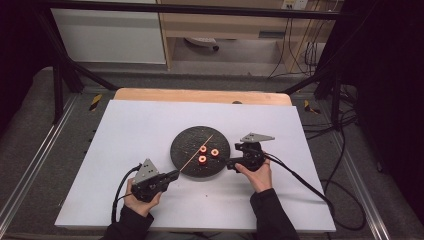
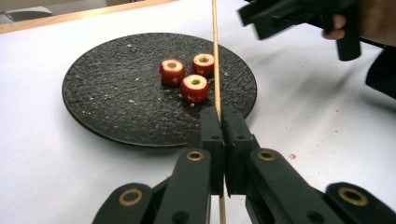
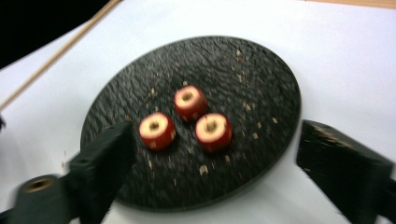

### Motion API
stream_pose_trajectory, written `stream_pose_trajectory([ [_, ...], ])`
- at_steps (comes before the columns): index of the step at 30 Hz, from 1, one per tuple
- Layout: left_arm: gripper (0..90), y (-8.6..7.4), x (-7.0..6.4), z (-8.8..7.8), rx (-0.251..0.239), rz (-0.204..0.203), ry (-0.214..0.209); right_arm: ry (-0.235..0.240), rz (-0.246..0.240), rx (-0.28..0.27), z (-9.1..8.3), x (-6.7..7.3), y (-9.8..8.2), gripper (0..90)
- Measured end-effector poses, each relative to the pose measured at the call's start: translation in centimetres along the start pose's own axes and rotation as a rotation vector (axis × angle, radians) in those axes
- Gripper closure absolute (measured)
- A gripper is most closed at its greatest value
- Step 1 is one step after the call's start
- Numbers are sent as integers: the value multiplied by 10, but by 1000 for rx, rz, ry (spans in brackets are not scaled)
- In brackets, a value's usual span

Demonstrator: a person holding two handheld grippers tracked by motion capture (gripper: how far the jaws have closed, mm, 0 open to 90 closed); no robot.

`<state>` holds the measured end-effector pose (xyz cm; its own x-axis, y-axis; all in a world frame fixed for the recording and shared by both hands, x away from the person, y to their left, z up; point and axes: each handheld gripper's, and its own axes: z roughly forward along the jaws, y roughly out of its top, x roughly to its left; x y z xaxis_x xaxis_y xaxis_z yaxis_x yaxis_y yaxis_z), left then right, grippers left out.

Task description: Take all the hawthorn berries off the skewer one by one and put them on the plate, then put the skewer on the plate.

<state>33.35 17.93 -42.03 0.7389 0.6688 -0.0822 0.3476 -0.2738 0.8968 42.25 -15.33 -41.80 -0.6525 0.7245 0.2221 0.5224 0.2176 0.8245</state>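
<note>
Black slate plate [image 1: 186,159] sits at the centre of the high view on a white table [image 1: 125,150], and three red cored fruit pieces [image 1: 203,149] cluster on it, close together just right of the plate's middle. A thin wooden skewer [image 1: 197,151] runs slantwise over the plate, from lower left to upper right. The left gripper [image 1: 171,175], at the lower left of the plate, has its jaws pressed together on the skewer's near end; in its own view the stick [image 2: 215,56] rises straight up the frame past the fruit. The right gripper [image 1: 231,164], at the plate's right edge, has its jaws spread wide with nothing between the pads; in its own view the fruit [image 3: 188,101] lies beyond the jaws.
</note>
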Motion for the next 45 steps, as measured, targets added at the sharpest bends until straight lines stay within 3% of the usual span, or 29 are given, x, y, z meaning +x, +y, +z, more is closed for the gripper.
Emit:
stream_pose_trajectory([
  [8,882,3,0,0,10,-5,7,3,1,9,-21,-11,-21,29],
  [20,882,18,5,3,26,-24,25,1,-15,54,-43,-20,-53,8],
  [45,882,55,19,35,57,-51,62,16,-27,52,-64,-30,-74,10],
])
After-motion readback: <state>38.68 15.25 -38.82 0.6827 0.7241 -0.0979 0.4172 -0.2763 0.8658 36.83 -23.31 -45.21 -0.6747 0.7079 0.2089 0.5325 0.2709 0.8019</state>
